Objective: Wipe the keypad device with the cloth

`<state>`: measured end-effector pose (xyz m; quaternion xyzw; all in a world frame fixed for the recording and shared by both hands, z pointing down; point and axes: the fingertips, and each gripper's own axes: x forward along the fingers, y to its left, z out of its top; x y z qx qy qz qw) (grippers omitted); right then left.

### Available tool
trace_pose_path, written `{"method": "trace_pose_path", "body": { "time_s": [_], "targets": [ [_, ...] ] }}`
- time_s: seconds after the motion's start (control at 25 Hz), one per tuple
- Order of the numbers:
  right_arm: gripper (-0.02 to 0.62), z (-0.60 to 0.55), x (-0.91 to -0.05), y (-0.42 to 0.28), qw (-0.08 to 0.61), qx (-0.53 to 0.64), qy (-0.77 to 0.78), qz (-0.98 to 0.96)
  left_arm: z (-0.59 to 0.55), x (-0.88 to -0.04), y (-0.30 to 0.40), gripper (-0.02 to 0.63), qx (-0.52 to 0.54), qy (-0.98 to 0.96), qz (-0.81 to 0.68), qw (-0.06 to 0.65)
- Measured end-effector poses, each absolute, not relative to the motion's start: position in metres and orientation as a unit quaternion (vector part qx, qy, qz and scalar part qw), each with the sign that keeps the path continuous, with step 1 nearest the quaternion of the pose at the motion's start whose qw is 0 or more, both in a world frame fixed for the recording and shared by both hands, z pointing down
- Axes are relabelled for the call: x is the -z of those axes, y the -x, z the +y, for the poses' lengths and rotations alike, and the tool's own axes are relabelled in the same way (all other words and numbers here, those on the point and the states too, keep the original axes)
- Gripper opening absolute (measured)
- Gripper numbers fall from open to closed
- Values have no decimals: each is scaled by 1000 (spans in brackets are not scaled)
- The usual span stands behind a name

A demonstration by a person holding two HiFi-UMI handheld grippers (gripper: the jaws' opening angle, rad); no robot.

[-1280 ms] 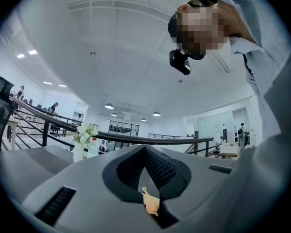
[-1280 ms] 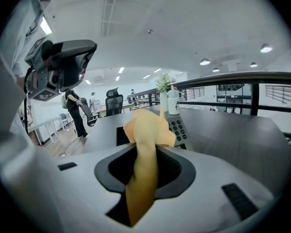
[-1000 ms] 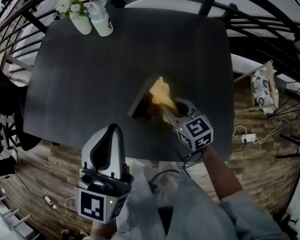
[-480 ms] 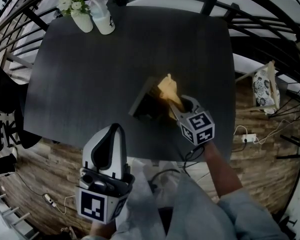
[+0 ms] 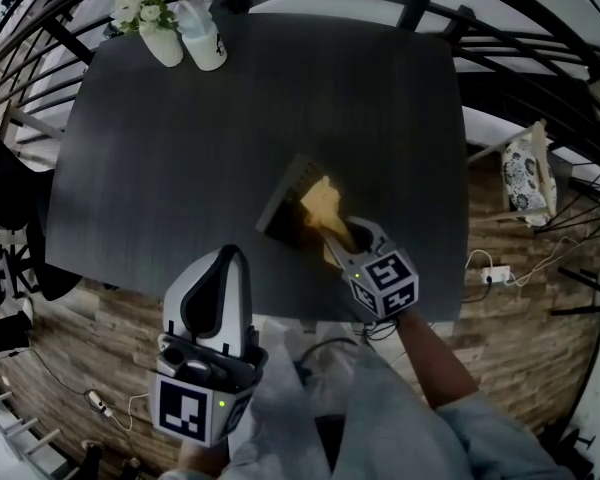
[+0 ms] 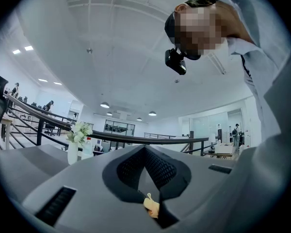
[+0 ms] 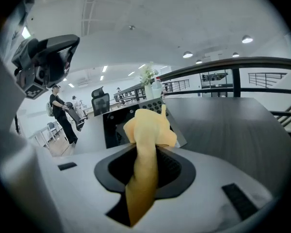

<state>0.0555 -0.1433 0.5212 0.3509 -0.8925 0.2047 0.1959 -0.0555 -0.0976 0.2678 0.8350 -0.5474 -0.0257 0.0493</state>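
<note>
The keypad device [image 5: 285, 200], a dark slab with a grey keyed end, lies on the black table [image 5: 180, 148] near its front edge. A yellow cloth [image 5: 320, 206] rests on the device's near right part, and my right gripper [image 5: 334, 228] is shut on it. In the right gripper view the cloth [image 7: 148, 135] runs up between the jaws and bunches over the device [image 7: 117, 123]. My left gripper [image 5: 228, 258] hangs shut and empty at the table's front edge, left of the device and apart from it.
A vase of white flowers [image 5: 152, 20] and a bottle [image 5: 203, 40] stand at the table's far left corner. Dark railings [image 5: 520, 28] curve round the back and right. A power strip [image 5: 495, 275] lies on the wood floor at right. A person [image 7: 62, 113] stands far off.
My right gripper has drawn the cloth back toward me across the device, after pushing it a little farther out half a second ago. The left gripper has stayed put.
</note>
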Motion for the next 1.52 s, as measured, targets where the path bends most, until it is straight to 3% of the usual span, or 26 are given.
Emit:
{"method": "trace_pose_path", "body": {
  "time_s": [0.48, 0.96, 1.24, 1.52],
  "targets": [
    [100, -106, -496, -23, 195, -194, -293, -916, -99, -260, 57, 5, 37, -836, -546, 43],
    [100, -134, -418, 23, 188, -73, -266, -943, -96, -252, 64, 5, 47, -834, -549, 36],
    [100, -128, -432, 38, 270, -8, -220, -937, -95, -253, 68, 5, 48, -831, -553, 38],
    [100, -148, -444, 27, 276, -12, -242, -930, -98, -254, 75, 5, 51, -823, -564, 35]
  ]
}}
